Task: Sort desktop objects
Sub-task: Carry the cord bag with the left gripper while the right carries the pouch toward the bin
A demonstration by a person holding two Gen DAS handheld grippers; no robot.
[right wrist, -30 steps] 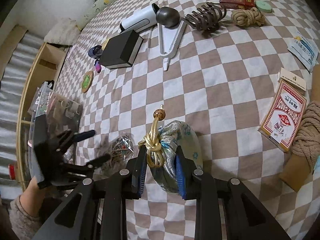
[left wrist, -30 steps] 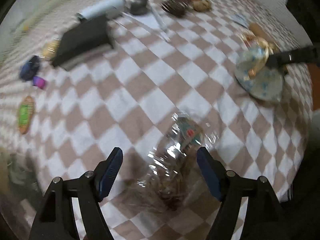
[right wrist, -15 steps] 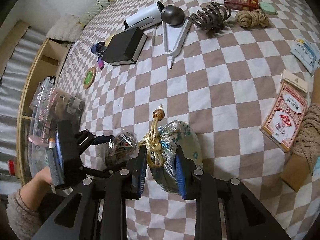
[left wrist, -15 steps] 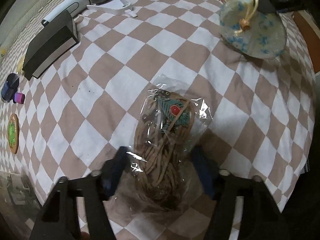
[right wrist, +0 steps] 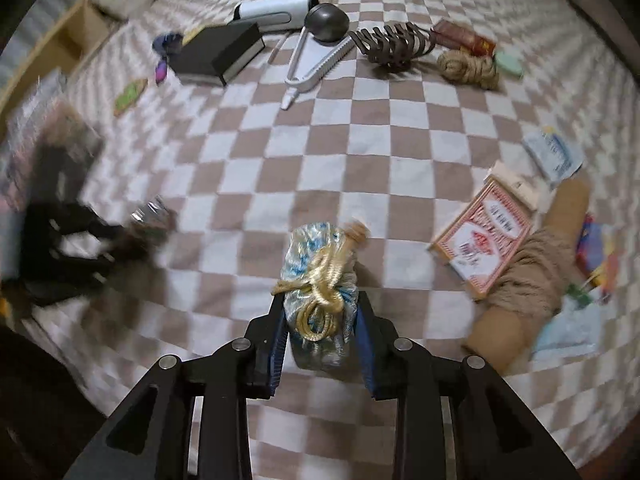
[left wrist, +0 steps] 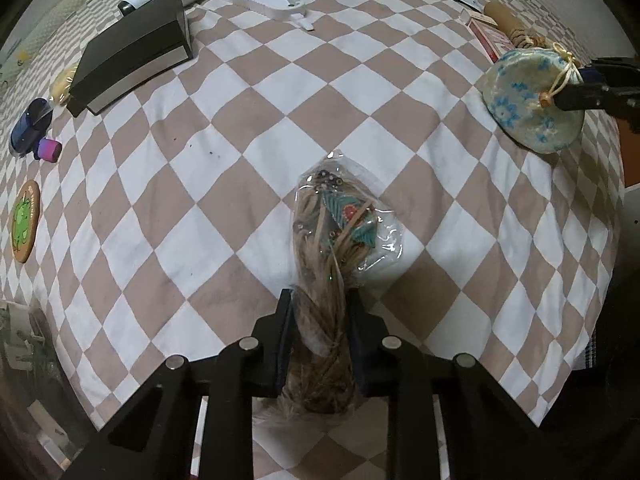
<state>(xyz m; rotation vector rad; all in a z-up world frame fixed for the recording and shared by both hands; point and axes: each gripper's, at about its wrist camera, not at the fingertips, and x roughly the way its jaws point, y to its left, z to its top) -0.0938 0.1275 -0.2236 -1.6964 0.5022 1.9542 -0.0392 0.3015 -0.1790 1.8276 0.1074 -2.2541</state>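
The plastic packet (left wrist: pixel 340 232) lies near the cloth's (left wrist: pixel 224 184) close edge; the left gripper (left wrist: pixel 318 320) closes on its near end, pinching it for lifting. The right gripper (right wrist: pixel 320 320), jaws easing open, holds the drawstring pouch (right wrist: pixel 320 264) at its tied neck, far right of the packet

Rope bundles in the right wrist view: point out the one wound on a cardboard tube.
The tan rope bundle at the right edge, wrapped around the brown cardboard tube. The knotted rope coil lies loose, with no core.
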